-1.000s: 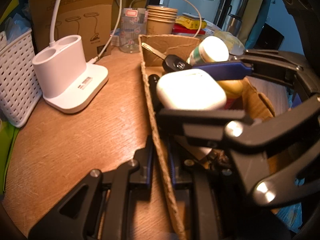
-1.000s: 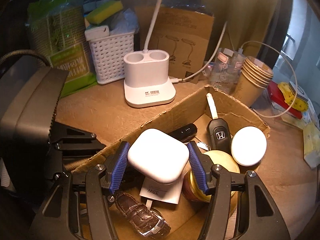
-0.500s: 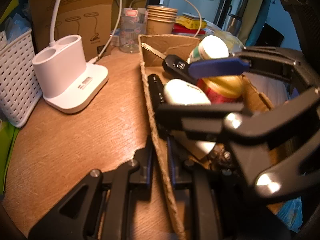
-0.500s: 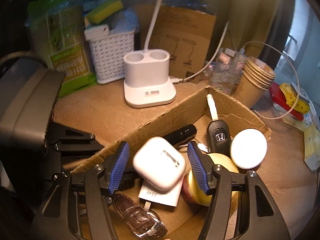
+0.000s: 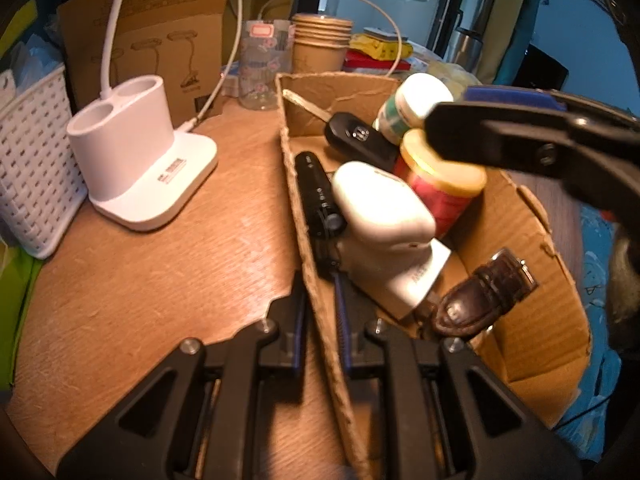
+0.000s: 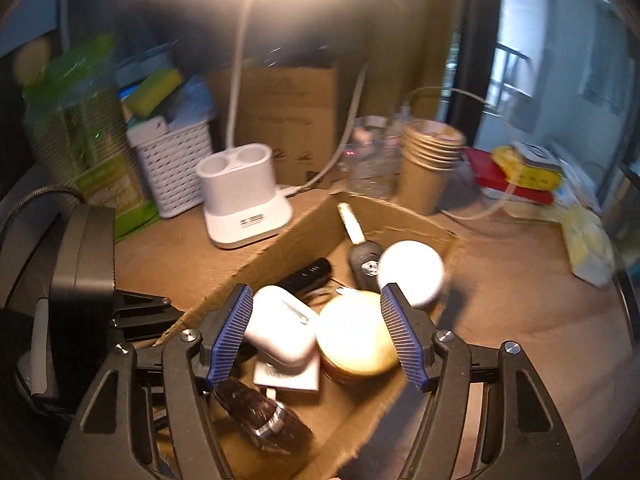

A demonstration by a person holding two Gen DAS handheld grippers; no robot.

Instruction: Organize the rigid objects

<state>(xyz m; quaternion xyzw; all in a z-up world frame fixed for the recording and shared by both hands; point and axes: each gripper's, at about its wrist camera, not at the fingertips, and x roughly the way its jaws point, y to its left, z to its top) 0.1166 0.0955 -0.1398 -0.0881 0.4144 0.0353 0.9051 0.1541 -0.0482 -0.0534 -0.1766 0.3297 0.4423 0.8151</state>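
Two grippers are being seen at a cardboard box (image 5: 532, 248) on a wooden table (image 5: 140, 280). The left gripper (image 5: 320, 320) is being held pinched on the box's near side wall, one blue-padded finger outside the cardboard and one inside. The right gripper (image 6: 316, 336) is being held above the box with its jaws spread wide and nothing pressed between the pads; in the left wrist view only part of one of its black arms is being shown, out of focus.

The white earbud case (image 5: 380, 208) is being left lying inside the box, tilted, on a white card (image 5: 416, 276) whose print is too blurred to be read. Its glossy rounded shell is being caught by the light; in the right wrist view a slot-like mark is being shown on its upper face (image 6: 280, 324). A black stick-shaped device (image 5: 316, 192) is lying just beside it along the box wall. A red jar with a yellow lid (image 5: 444, 176), a white-capped bottle (image 5: 412, 104) and a car key (image 5: 356, 136) are crowded behind it, the key partly hidden. A brown leather watch strap (image 5: 484, 296) is lying at the near end, its face hidden.

Outside the box, a white lamp base (image 5: 140, 160), a white basket (image 5: 32, 160) and stacked paper cups (image 5: 320, 40) are being shown. The right wrist view is being smeared by blur and washed out by lamp glare at the top.
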